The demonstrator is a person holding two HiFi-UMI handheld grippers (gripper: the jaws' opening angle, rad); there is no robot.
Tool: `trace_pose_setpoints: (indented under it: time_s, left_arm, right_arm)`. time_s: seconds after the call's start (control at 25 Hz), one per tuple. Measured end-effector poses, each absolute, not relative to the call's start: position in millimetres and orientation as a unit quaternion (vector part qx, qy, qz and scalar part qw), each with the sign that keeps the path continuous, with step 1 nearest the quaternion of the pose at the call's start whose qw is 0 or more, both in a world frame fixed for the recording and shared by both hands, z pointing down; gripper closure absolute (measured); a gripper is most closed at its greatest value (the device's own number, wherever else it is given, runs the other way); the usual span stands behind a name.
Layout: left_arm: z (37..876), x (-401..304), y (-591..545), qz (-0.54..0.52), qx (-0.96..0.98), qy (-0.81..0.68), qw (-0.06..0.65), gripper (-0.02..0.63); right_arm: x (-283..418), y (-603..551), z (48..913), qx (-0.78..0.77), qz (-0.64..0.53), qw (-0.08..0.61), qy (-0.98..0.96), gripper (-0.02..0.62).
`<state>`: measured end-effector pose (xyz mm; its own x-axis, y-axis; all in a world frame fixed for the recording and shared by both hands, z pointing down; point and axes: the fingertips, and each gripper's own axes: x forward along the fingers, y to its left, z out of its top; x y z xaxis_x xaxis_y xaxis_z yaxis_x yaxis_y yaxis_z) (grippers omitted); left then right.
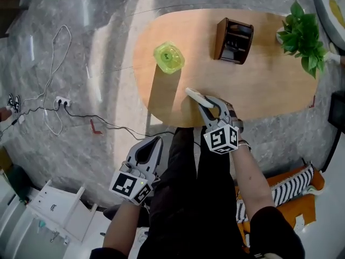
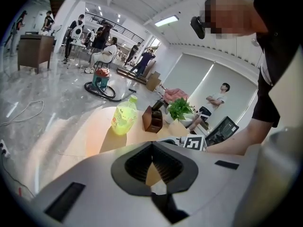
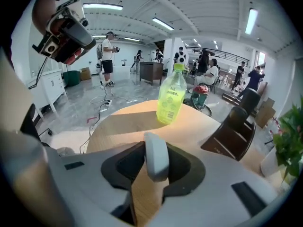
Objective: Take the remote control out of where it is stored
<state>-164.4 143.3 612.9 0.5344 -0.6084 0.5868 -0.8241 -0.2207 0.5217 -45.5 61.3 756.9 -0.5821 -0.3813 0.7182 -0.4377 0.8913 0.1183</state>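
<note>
— Remote control point(image 3: 156, 157), the slim white plastic bar: where is it sitting?

— It is sitting in the right tongs point(image 1: 208, 107), which are clamping on its near end. Its free end is pointing far and left, over the near edge of the oval light wooden counter point(image 1: 269, 90). Whether it is touching the wood, I cannot tell.

— And the dark brown wooden holder point(image 1: 234, 40)?

— That is standing upright on the far part of the counter, well apart from the remote control. Its open slots are showing too dark to tell what they are holding.

— What else is standing there?

— A yellow-green plastic bottle point(image 1: 168, 57) is standing upright to the left of the holder, casting a long shadow toward the near edge. A leafy green potted plant point(image 1: 302, 36) is sitting at the far right end.

— What are the left tongs doing?

— The left tongs point(image 1: 156, 142) are hanging off the counter, nearer than its near edge and to the left, above the grey marble floor point(image 1: 81, 90) and just beside the person's dark trouser legs point(image 1: 188, 188). Their two jaws are meeting at the tips, gripping nothing.

— Are the two tongs touching?

— No, they are sitting apart, with one trouser leg lying between them.
</note>
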Motion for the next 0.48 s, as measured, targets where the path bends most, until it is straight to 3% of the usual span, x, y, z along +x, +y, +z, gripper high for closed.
trace_pose_setpoints:
  time_s: [0.48]
  left_arm:
    - [621,-145,141,0.147,0.785,-0.436,0.415,0.600]
  right_arm:
    - [-30,74,821,0.220,0.035,0.472,-0.853,0.482]
